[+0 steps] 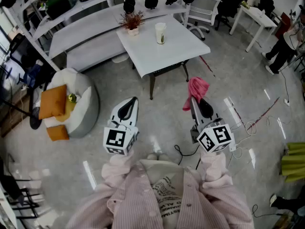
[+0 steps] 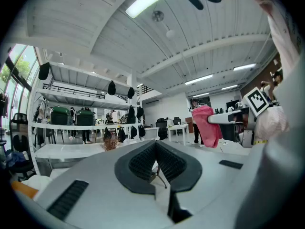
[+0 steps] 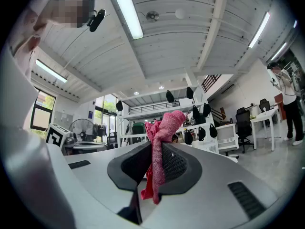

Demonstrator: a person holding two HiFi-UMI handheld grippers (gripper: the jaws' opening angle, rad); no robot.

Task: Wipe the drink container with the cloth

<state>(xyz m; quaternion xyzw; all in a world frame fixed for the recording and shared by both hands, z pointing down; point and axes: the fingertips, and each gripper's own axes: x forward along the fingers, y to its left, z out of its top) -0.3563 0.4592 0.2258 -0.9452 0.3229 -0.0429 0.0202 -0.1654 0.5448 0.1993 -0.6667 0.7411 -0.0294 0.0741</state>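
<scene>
Left gripper, held level above the floor: jaws pressed together, nothing between them. White desk, well ahead of both grippers, carries a small potted plant and, to its right, the drink container, a pale upright cup standing free. Right gripper, also level: jaws clamped on a pink cloth, its bunched folds rising beyond the fingertips and trailing below the pads.

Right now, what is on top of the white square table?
A tall pale drink container and a small potted reddish plant stand apart on the white table. The container's contents cannot be made out.
</scene>
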